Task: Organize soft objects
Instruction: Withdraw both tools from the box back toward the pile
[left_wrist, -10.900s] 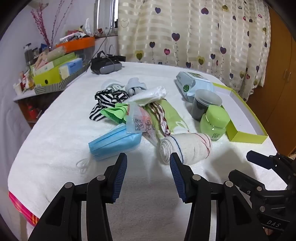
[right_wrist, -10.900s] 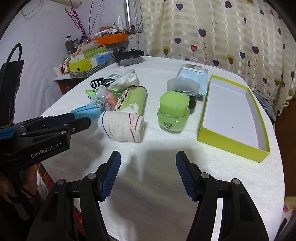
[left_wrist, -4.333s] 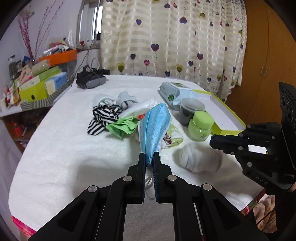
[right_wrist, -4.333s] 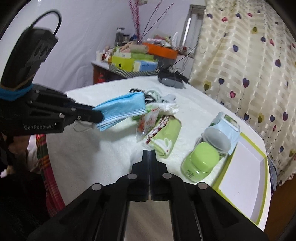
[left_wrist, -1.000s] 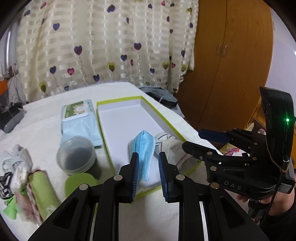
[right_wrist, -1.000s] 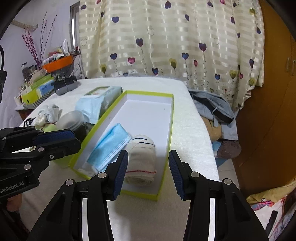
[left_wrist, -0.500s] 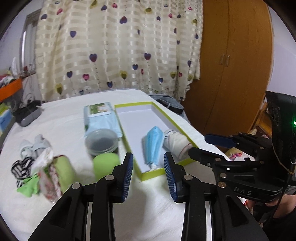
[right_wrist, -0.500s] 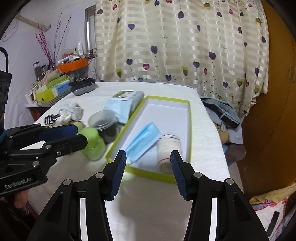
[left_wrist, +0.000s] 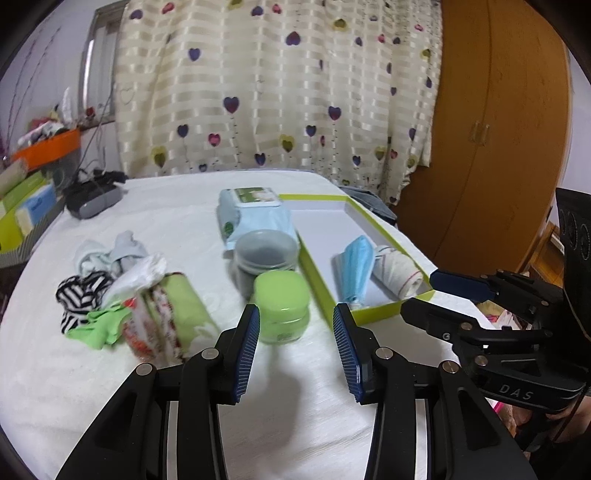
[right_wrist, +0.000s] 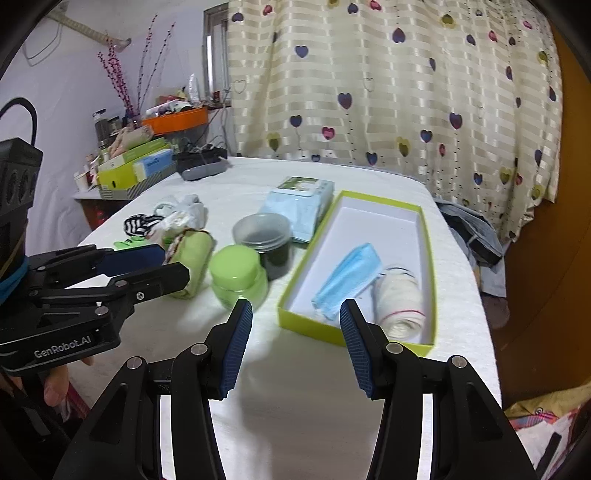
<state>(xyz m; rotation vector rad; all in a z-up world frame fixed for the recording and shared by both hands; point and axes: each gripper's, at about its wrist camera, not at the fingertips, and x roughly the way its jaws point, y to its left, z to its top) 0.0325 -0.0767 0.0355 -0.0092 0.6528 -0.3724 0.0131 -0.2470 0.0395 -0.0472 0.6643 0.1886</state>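
Note:
A lime-edged box (left_wrist: 384, 307) (right_wrist: 314, 326) lies on the white table, holding a blue face mask (left_wrist: 354, 264) (right_wrist: 347, 277) and a rolled white towel (left_wrist: 397, 267) (right_wrist: 399, 299) side by side. My left gripper (left_wrist: 295, 350) hovers over the near table edge; its jaws are opening with nothing between them. My right gripper (right_wrist: 295, 347) stands open and bare just in front of the box. A pile of soft things sits left: a green rolled cloth (left_wrist: 181, 310) (right_wrist: 194, 254), striped fabric (left_wrist: 83, 291) (right_wrist: 138, 223), white and pale socks (left_wrist: 122, 254).
A green-lidded jar (left_wrist: 282, 306) (right_wrist: 238, 277) and a dark lidded tub (left_wrist: 266, 254) (right_wrist: 266, 236) stand between pile and box, with a wipes pack (left_wrist: 255, 210) (right_wrist: 301, 205) behind. Shelf clutter (right_wrist: 140, 162) lies far left, a wardrobe (left_wrist: 498, 129) right.
Both grippers have drawn back from the box, and the view has swung left toward the pile. The left jaws have widened, leaving the mask lying in the box beside the towel.

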